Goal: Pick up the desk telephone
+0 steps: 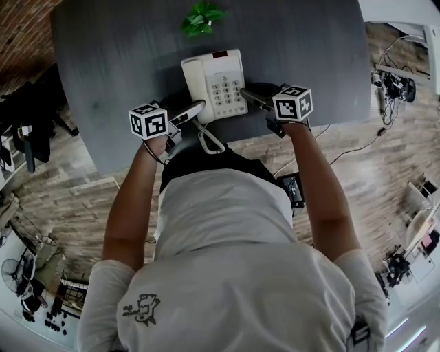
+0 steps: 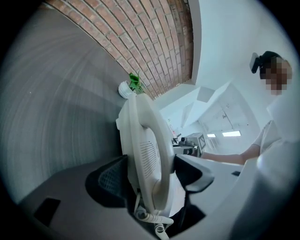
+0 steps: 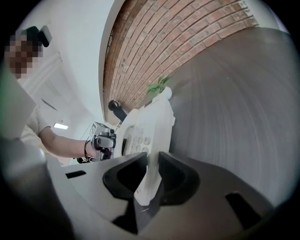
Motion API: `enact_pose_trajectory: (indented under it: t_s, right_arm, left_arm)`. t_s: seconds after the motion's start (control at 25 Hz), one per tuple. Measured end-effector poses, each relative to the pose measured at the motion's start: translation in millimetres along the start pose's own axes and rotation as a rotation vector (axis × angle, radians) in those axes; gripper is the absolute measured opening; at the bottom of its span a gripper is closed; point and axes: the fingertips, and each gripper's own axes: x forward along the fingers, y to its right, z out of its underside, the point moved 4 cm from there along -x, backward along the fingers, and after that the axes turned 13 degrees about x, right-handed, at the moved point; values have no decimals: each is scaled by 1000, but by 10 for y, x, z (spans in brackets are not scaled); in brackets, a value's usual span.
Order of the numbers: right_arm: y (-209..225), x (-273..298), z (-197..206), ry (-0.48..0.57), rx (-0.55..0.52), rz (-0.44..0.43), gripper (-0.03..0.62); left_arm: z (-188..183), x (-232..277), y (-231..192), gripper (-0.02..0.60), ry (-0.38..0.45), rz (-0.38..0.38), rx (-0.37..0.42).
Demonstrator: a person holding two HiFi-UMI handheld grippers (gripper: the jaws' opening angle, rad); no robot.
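Both grips look made: left tongs (image 1: 196, 108) and right tongs (image 1: 251, 97) clamp opposite sides of the desk telephone (image 1: 214, 82); lifting it off the worktop's (image 1: 103, 69) near edge apparently remains.

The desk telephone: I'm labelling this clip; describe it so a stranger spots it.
On the grey table, near its front edge, the desk telephone is clamped between the left gripper and right gripper. Unlike the green plant behind it, it is white, with a keypad and coiled cord.

Office: desk (image 1: 110, 62), tel. (image 1: 214, 84), brick wall (image 1: 20, 27)
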Motion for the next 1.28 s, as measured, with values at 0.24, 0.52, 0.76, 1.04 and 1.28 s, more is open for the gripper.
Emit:
enact_pose_trajectory:
  t_s: [0.24,0.52,0.76,1.04,1.28]
  right_arm:
    - [-12,-1,2,5,6,34,64]
    - [-149,-99,-39,42,-6,45,61]
    - [-326,-322,-37,64,-59,55,63]
    - [-531,-668,-73,122,-104,57,63]
    - [-805,-853,-112,175,-144,85,64]
  left_arm:
    - [-18,1,13,316,-27,-15,9]
    - [-116,-53,147,311,-47,-25,64]
    - [-185,-74,394,308,-69,-18,119]
    - [-402,-63,763,307,-73,-19,213]
    - [-565,-176,986,304,-76,-6,281]
